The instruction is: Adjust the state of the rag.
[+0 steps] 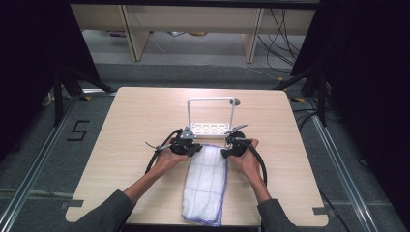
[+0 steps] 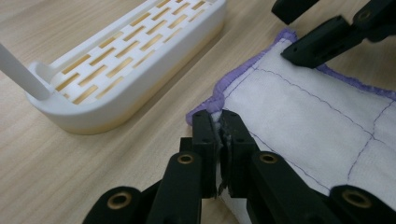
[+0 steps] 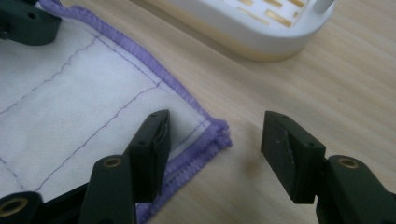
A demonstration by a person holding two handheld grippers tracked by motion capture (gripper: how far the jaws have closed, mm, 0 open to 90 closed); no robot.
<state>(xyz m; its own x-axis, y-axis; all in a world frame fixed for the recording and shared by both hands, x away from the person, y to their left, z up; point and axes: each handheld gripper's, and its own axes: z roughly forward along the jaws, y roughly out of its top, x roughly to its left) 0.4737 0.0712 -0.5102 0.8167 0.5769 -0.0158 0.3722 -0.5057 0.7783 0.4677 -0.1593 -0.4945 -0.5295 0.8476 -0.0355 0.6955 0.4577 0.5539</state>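
Down on the pale wooden table [image 1: 125, 145], a white cloth [image 1: 207, 181] with purple stitching and a purple hem lies folded into a long strip, running from the table's middle toward six o'clock, its near end almost at the table's edge. Just past the cloth's far end, at twelve o'clock from it, sits a white slotted rack [image 1: 211, 128] with a tall white wire handle arching over it; base and cloth are close but apart. Now the hands: the person's left hand [image 1: 167, 158] comes in at seven o'clock, the right hand [image 1: 249, 162] at five o'clock, each at a far corner of the cloth. The left tongs [image 2: 218, 135] are clenched on the cloth's purple-hemmed corner, a sliver of white fabric pinched between the two black jaws, with the rack [image 2: 126, 60] lying off at eleven o'clock in the left gripper view. The right tongs [image 3: 215, 140] are released, jaws wide apart: one jaw rests on the cloth [image 3: 70, 107] just inside the hem, the other is over bare wood beyond the layered corner, which sits between them. Whether that outer jaw touches the table, I cannot tell.
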